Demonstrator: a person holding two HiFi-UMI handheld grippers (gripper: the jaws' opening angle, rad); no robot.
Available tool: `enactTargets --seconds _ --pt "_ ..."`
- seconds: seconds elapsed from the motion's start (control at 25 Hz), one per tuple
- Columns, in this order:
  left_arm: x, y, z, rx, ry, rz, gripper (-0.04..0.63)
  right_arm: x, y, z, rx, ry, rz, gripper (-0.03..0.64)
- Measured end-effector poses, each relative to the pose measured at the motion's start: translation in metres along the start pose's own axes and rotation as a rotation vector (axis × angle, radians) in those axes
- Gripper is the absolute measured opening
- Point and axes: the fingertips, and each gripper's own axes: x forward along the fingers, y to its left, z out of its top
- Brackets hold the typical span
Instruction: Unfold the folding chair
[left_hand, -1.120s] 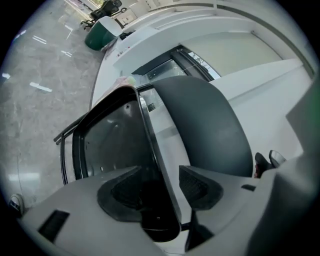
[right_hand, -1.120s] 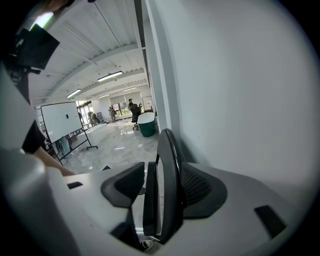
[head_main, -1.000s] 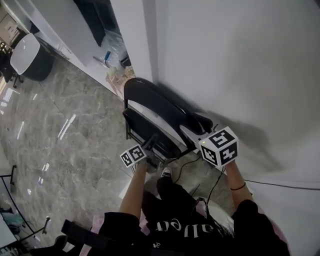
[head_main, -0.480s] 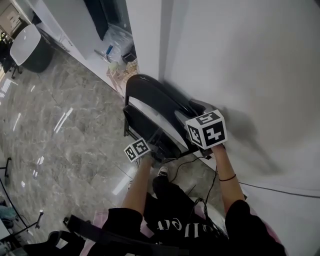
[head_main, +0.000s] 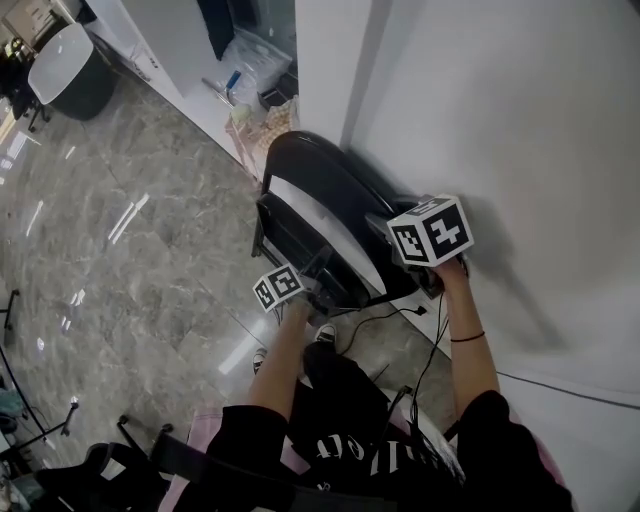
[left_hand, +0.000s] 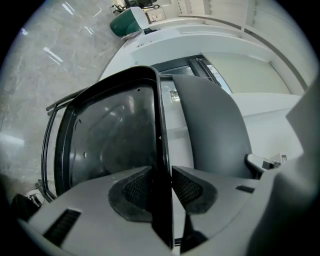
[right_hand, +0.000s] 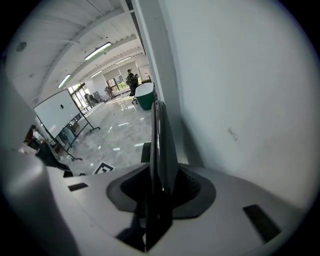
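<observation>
A black folding chair (head_main: 320, 170) stands folded against the white wall. My left gripper (head_main: 312, 292) is at the lower front of the chair. In the left gripper view its jaws (left_hand: 162, 187) are closing, and the thin black edge of the seat (left_hand: 110, 135) runs between the pads, which touch it. The curved backrest (left_hand: 210, 125) shows to the right. My right gripper (head_main: 392, 228) is on the chair's near right side. Its jaws (right_hand: 160, 186) are closing too, with the pads pressing on the backrest's edge (right_hand: 159, 135).
The white wall (head_main: 520, 120) is close behind the chair. Grey marble floor (head_main: 130, 250) spreads to the left. A black cable (head_main: 400, 315) lies by the person's shoe (head_main: 326, 336). Bags (head_main: 255, 60) sit in the corner beyond the chair. A whiteboard (right_hand: 57, 112) stands far off.
My right gripper has moved in from the chair's near side onto the backrest edge. Both pairs of jaws have closed on the chair. The left gripper has hardly moved.
</observation>
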Motion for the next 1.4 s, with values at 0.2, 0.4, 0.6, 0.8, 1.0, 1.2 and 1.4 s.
enactTargets --seconds 0.2,0.4,0.6,0.8,1.0,1.2,1.4 --pt "-0.022 -0.008 0.001 0.024 0.038 -0.054 0.084 -0.008 0.030 0.003 0.079 -0.018 0.157 0.110" --pt "-0.062 -0.013 0.002 -0.002 0.050 -0.141 0.029 -0.018 0.084 0.005 0.142 -0.034 0.317 0.100" --pt "-0.107 -0.004 0.005 -0.030 0.057 -0.182 0.028 -0.017 0.136 0.000 0.102 -0.018 0.329 0.100" --pt "-0.150 0.007 0.012 -0.052 0.055 -0.214 0.028 -0.013 0.183 -0.002 0.070 -0.002 0.298 0.100" --pt "-0.199 0.021 0.018 -0.076 0.078 -0.228 0.029 -0.005 0.233 -0.005 0.067 0.031 0.272 0.100" --pt "-0.254 0.041 0.041 -0.045 0.114 -0.198 0.037 0.007 0.293 0.003 0.115 0.008 0.250 0.100" --pt "-0.299 0.058 0.075 -0.005 0.158 -0.178 0.044 0.023 0.351 0.017 0.173 -0.026 0.233 0.115"
